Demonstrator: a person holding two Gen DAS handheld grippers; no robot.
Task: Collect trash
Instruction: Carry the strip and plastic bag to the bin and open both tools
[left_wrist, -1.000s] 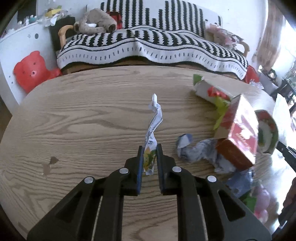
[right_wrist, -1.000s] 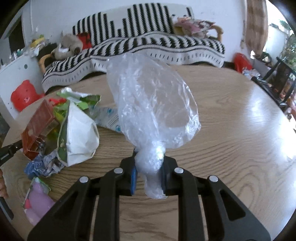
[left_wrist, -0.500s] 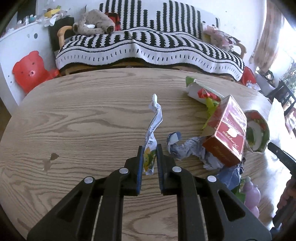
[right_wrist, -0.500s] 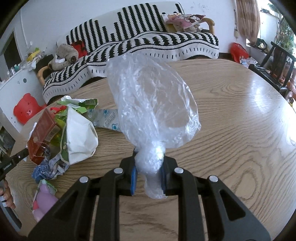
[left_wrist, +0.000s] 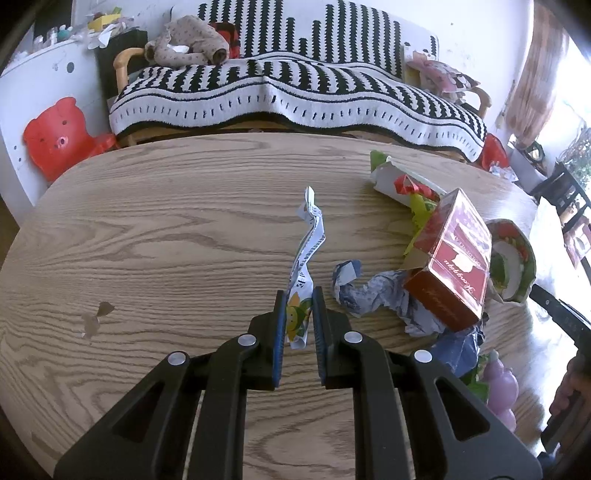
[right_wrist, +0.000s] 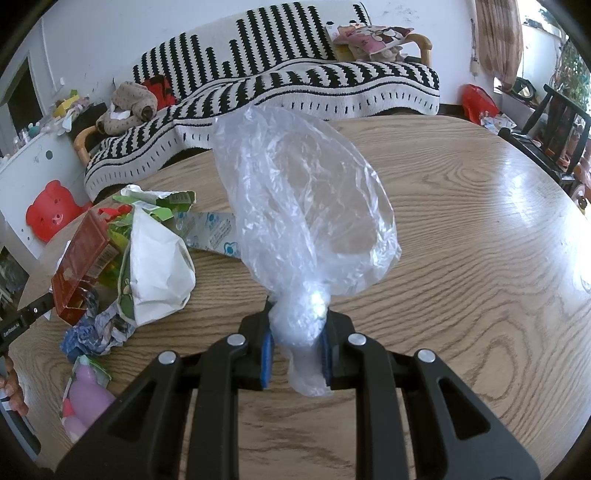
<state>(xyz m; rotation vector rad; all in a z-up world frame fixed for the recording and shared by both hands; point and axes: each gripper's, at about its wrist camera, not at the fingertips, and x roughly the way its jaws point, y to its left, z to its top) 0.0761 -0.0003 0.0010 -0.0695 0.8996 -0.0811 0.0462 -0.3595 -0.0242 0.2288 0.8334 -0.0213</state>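
Observation:
My left gripper (left_wrist: 298, 300) is shut on a thin strip of wrapper (left_wrist: 306, 258) with a printed yellow and green end; the strip stands up and curls away above the wooden table (left_wrist: 166, 229). My right gripper (right_wrist: 296, 310) is shut on the bunched neck of a clear plastic bag (right_wrist: 303, 199), which balloons upward in front of the camera. A trash pile lies to the right in the left wrist view: a red box (left_wrist: 454, 266), crumpled blue-grey paper (left_wrist: 373, 295), a green and white wrapper (left_wrist: 402, 181). In the right wrist view the red box (right_wrist: 83, 266) and a white bag (right_wrist: 155, 269) lie at left.
A pink toy packet (right_wrist: 86, 398) lies near the table's front left edge. The other gripper's black tip (right_wrist: 22, 319) and a person's fingers (right_wrist: 13, 387) show at far left. A striped sofa (left_wrist: 288, 96) and a red bear chair (left_wrist: 55, 136) stand beyond the table; dark chairs (right_wrist: 554, 122) at right.
The trash pile has slid leftward in the left wrist view and the room has shifted a little in the right wrist view. Both grips stay the same.

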